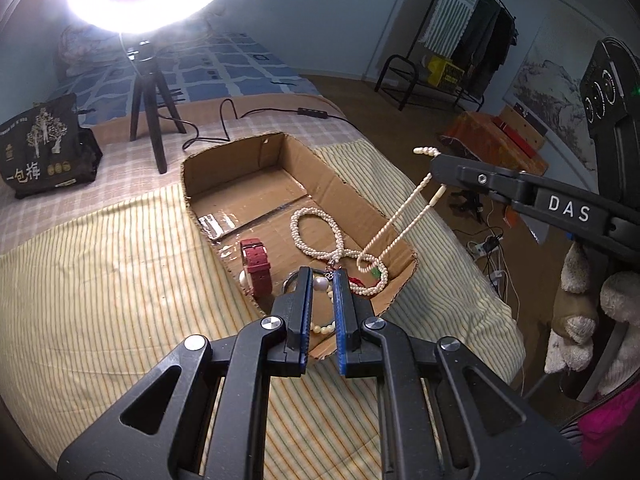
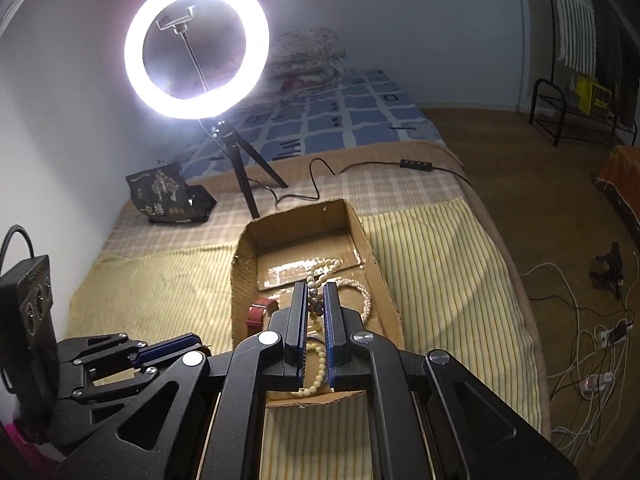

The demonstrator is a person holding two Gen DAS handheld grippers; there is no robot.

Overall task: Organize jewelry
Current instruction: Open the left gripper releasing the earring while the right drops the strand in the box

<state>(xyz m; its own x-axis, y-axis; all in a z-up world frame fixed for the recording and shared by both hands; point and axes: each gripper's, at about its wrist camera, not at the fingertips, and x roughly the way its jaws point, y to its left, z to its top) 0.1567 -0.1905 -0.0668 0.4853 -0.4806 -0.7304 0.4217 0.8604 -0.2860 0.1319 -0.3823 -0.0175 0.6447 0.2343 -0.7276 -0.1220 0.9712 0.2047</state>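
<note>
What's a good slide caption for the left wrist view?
Right claw dangles a bead necklace over a cardboard box of jewelry.

ring light [image 2: 196,42] lit | snack bag [image 1: 42,148] | clothes rack [image 1: 468,32]

Both claws angled downward side by side, left claw [image 1: 322,274] and right claw [image 2: 316,292] closed.
</note>
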